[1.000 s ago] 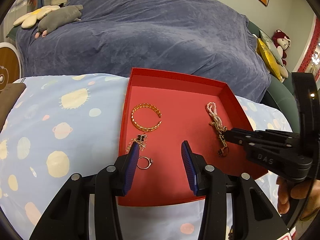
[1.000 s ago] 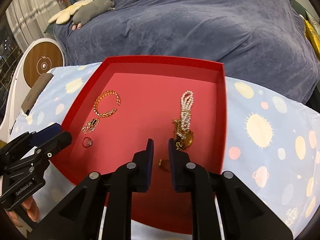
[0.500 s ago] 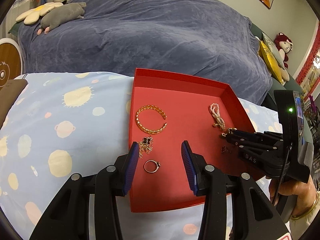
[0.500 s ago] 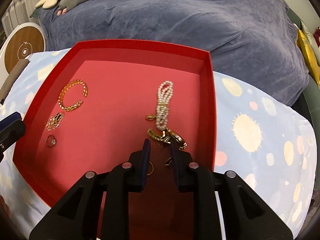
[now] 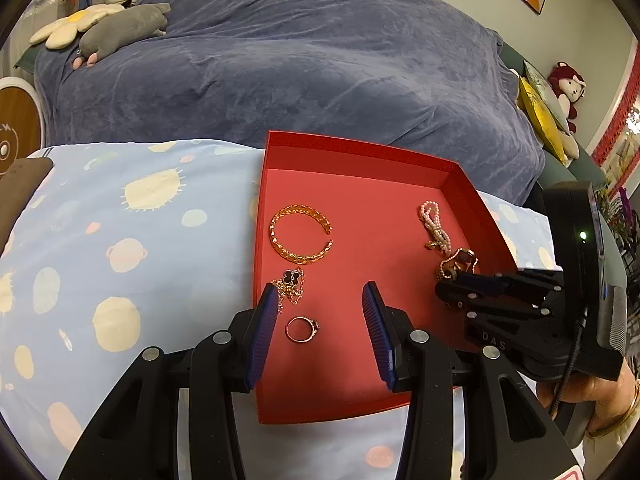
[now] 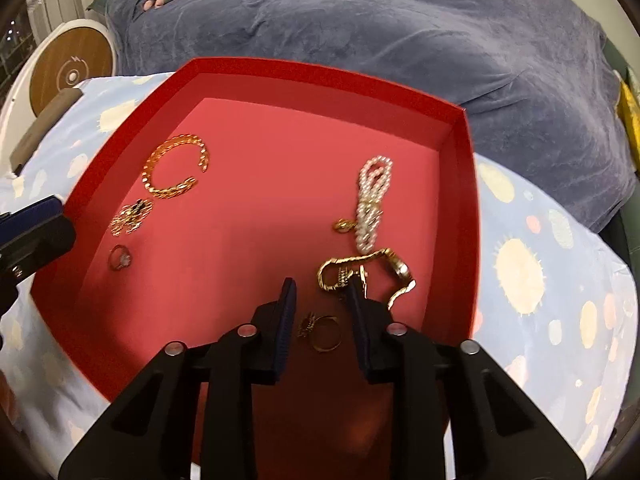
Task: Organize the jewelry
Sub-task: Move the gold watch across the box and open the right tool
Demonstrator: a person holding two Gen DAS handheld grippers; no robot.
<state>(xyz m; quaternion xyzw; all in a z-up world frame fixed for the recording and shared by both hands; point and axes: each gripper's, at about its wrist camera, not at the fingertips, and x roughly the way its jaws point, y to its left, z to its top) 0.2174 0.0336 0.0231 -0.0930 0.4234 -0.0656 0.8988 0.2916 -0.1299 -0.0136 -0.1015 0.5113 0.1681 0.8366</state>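
A red tray (image 5: 352, 156) (image 6: 328, 76) holds the jewelry. A gold chain bracelet (image 5: 300, 239) (image 6: 175, 172), a black-clover necklace (image 5: 291, 282) (image 6: 132, 216) and a silver ring (image 5: 302, 329) (image 6: 120, 258) lie on its left side. A pearl strand (image 5: 434, 228) (image 6: 372, 204) and a gold watch (image 5: 458, 262) (image 6: 368, 272) lie on its right side. A gold ring (image 6: 322, 330) lies between the fingers of my right gripper (image 6: 320, 292) (image 5: 444, 292), which is open low over the tray. My left gripper (image 5: 320, 300) is open and empty above the silver ring.
The tray rests on a light blue planet-print cloth (image 5: 120, 240). Behind it is a blue-grey blanket (image 5: 320, 60) with plush toys (image 5: 120, 28). A round white and wood device (image 6: 72, 72) stands at the left. Yellow cushions (image 5: 540, 112) lie at the right.
My right gripper has opened wider and moved forward, and the gold ring now lies between its fingers. My left gripper shifted slightly right, over the silver ring.
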